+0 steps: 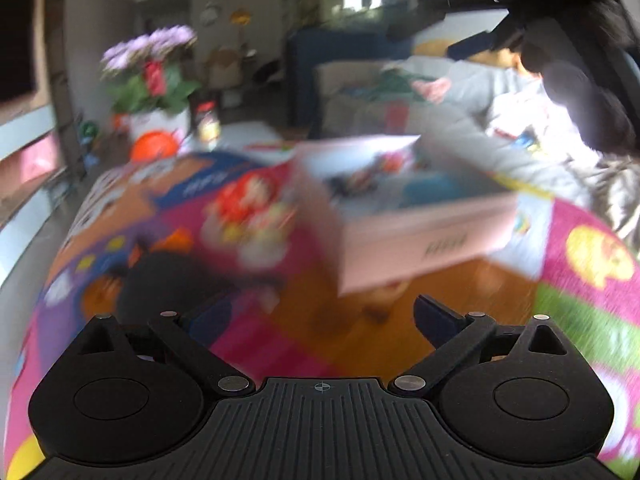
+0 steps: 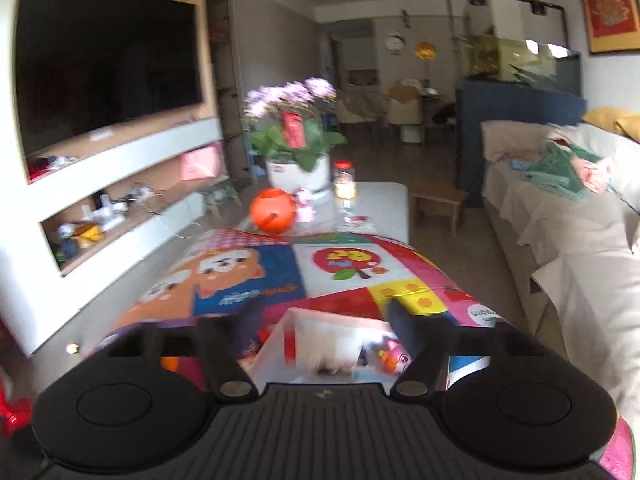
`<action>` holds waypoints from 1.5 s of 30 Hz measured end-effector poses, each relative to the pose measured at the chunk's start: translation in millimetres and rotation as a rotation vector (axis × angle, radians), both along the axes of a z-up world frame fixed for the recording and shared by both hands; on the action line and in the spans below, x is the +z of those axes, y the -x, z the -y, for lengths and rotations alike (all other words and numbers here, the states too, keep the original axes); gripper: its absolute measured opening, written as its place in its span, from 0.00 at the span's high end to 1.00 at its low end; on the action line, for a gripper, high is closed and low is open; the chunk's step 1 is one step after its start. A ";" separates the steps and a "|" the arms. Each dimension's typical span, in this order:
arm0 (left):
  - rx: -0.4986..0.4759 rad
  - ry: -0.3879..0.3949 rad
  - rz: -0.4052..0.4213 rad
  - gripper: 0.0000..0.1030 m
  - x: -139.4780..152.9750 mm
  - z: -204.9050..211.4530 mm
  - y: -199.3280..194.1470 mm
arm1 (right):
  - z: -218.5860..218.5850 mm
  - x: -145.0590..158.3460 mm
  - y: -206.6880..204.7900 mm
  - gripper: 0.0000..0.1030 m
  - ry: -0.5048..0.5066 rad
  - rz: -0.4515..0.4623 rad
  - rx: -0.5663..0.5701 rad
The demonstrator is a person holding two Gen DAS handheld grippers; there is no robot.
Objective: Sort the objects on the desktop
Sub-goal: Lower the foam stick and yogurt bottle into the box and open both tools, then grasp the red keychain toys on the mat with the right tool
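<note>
Grippers first: left gripper (image 1: 320,316) had jaws spread wide w/ nothing between them; right gripper (image 2: 324,316) had jaws apart, empty, hanging above the box (image 2: 328,344). Both hovered over a bright cartoon-print mat (image 2: 248,276) covering the table. Box was pale pink, open-topped, w/ small blurred items inside; in left view it sat centre-right (image 1: 420,216), long axis running lower left to upper right. Beyond, frame centre: orange ball (image 2: 273,210), potted flowers (image 2: 294,136). TV (image 2: 108,64) upper left, sofa (image 2: 560,216) right.
</note>
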State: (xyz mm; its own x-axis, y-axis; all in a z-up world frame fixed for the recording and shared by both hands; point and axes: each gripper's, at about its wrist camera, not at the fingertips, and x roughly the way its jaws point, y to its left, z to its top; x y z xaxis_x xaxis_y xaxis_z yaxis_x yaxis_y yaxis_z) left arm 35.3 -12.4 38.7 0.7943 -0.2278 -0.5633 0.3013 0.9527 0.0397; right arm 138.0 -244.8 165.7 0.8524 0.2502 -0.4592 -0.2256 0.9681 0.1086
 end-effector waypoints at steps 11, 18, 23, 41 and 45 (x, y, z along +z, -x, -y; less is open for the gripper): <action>0.200 0.053 -0.040 0.01 -28.9 -52.2 15.6 | -57.9 -31.5 -39.1 0.00 -0.018 -0.095 0.053; 0.220 0.093 -0.027 0.01 -32.5 -52.5 16.4 | -142.6 -65.4 -113.9 0.00 0.067 -0.263 0.171; 0.247 0.128 -0.031 0.01 -33.3 -58.9 15.3 | -193.3 -103.9 -154.0 0.18 0.249 -0.288 0.146; 0.230 0.170 -0.059 0.01 -34.9 -61.2 13.5 | -191.6 -112.3 -42.5 0.27 0.231 -0.537 0.456; 0.144 0.162 -0.069 0.00 -34.7 -56.2 14.4 | -171.1 -111.4 0.2 0.27 0.240 -0.518 0.506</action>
